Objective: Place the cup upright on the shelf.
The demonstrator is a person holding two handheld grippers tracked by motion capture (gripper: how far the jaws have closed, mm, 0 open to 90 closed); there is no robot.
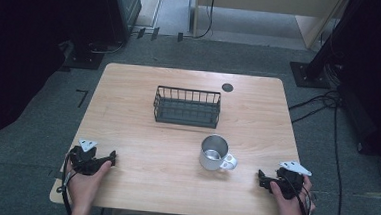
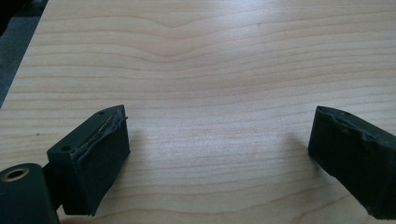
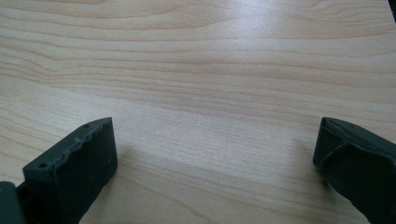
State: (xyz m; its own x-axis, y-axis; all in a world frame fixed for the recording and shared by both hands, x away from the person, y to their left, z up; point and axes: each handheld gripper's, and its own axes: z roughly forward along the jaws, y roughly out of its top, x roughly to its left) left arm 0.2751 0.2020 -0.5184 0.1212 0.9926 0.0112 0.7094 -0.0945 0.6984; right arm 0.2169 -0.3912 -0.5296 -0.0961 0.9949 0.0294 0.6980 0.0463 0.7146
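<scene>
Mug (image 1: 216,152) of bare metal stood upright on the bench (image 1: 141,134), handle toward my right, just in front of the black wire basket (image 1: 187,106). My left hand-held gripper (image 1: 111,157) rested near the front left edge, well apart from the mug; my right hand-held gripper (image 1: 261,175) sat near the front right edge, somewhat closer to it. In both gripper views I saw the jaws spread wide over bare wood, holding nothing.
</scene>
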